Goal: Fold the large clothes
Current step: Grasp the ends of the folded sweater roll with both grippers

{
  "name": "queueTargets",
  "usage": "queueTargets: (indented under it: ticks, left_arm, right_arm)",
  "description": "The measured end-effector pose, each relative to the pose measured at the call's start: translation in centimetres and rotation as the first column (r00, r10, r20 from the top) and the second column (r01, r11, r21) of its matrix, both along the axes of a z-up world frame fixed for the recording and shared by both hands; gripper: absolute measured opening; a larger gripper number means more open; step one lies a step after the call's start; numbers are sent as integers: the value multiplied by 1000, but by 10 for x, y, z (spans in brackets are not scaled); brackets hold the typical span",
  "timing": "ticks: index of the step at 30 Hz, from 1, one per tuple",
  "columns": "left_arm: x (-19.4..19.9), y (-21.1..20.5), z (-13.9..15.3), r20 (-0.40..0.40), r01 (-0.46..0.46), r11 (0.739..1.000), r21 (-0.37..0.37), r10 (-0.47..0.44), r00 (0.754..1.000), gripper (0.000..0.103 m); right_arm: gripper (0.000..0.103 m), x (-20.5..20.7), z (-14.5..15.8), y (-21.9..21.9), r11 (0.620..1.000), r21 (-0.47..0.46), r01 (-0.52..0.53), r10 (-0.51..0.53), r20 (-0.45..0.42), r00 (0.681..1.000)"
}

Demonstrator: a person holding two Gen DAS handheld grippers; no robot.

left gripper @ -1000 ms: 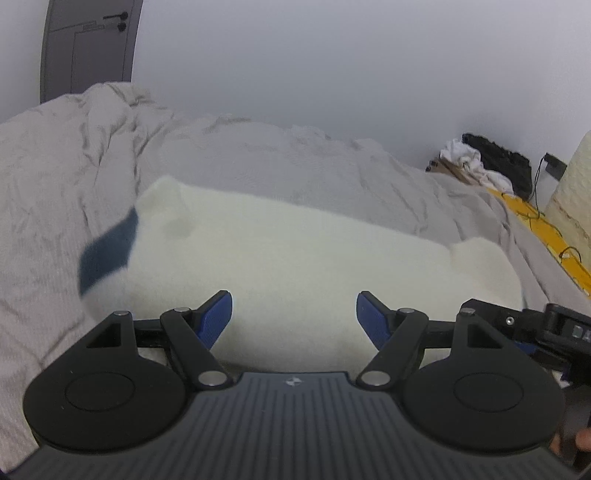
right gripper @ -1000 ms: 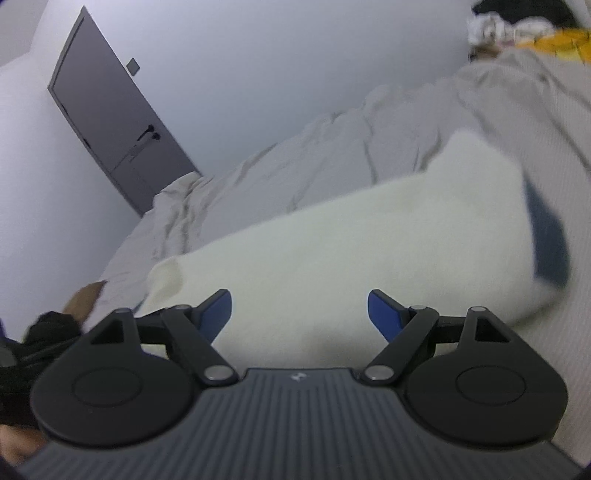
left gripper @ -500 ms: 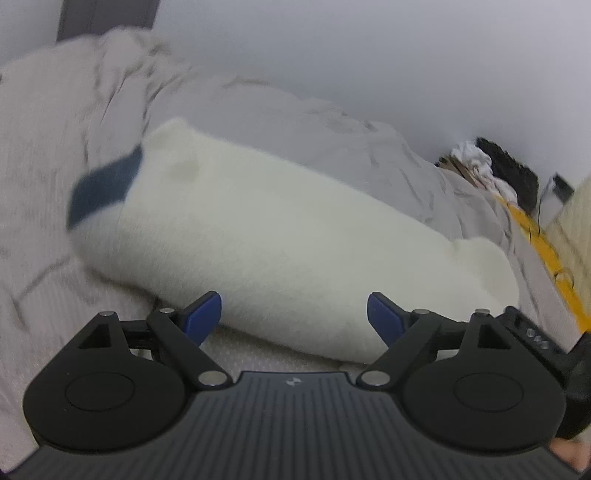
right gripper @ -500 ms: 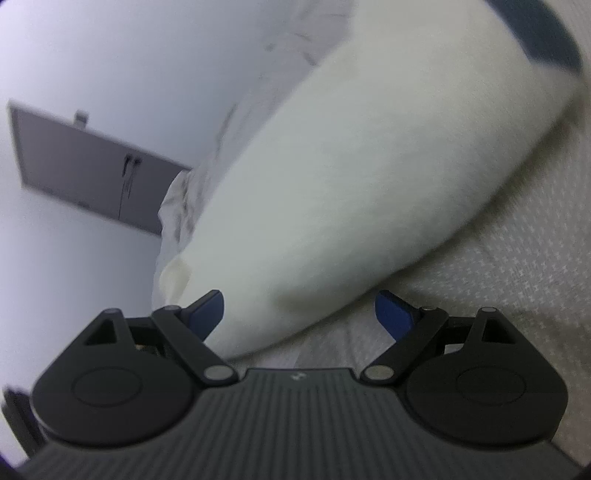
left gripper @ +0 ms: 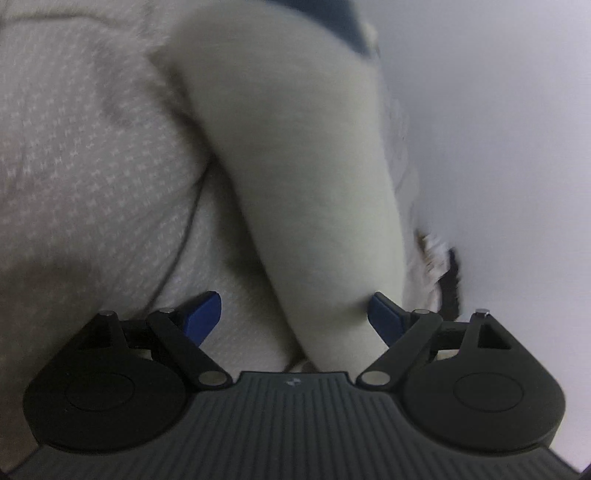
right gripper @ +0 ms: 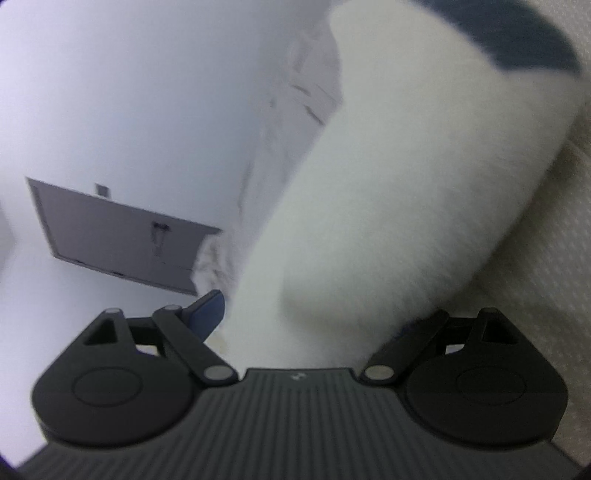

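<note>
A thick folded white fleece garment (left gripper: 295,155) with a dark blue patch (left gripper: 351,26) lies on the grey bedspread (left gripper: 74,147). My left gripper (left gripper: 295,317) is open, rolled sideways, with the garment's near edge between its blue fingers (left gripper: 203,314). In the right wrist view the same garment (right gripper: 388,203) with its blue patch (right gripper: 524,40) fills the frame. My right gripper (right gripper: 314,321) is open and rolled the other way; the garment's end lies between the jaws and hides the right finger. Both views are blurred.
A white wall (left gripper: 498,147) runs beside the bed. A pile of clothes (left gripper: 439,258) sits at the bed's far end. A grey door (right gripper: 118,240) shows in the right wrist view, tilted by the roll.
Both grippers have dropped closer to the garment and rolled strongly sideways. The garment's edges now reach between the open jaws of each.
</note>
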State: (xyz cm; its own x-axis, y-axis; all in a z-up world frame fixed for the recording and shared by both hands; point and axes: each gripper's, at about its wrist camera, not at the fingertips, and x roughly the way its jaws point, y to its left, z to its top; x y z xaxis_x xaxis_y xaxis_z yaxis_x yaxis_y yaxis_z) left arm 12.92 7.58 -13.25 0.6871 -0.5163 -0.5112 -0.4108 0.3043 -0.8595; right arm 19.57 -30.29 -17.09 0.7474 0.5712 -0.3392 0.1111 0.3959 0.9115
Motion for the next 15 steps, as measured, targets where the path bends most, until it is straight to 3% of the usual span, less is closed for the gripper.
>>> queueTargets:
  ticks: [3, 10, 12, 15]
  left_arm:
    - [6, 5, -6, 22, -42, 999, -25, 42, 999, 88]
    - [11, 21, -7, 73, -171, 985, -16, 171, 982, 85]
    - [12, 26, -10, 69, -194, 981, -28, 195, 978, 79]
    - [16, 27, -6, 79, -198, 980, 33, 195, 978, 69]
  right_arm:
    - [92, -3, -3, -5, 999, 40, 22, -21, -4, 1000]
    - [90, -10, -22, -12, 993, -3, 122, -121, -110, 986]
    - [89, -11, -27, -17, 988, 2, 155, -154, -118, 981]
    - [85, -7, -26, -21, 983, -22, 180, -181, -99, 978]
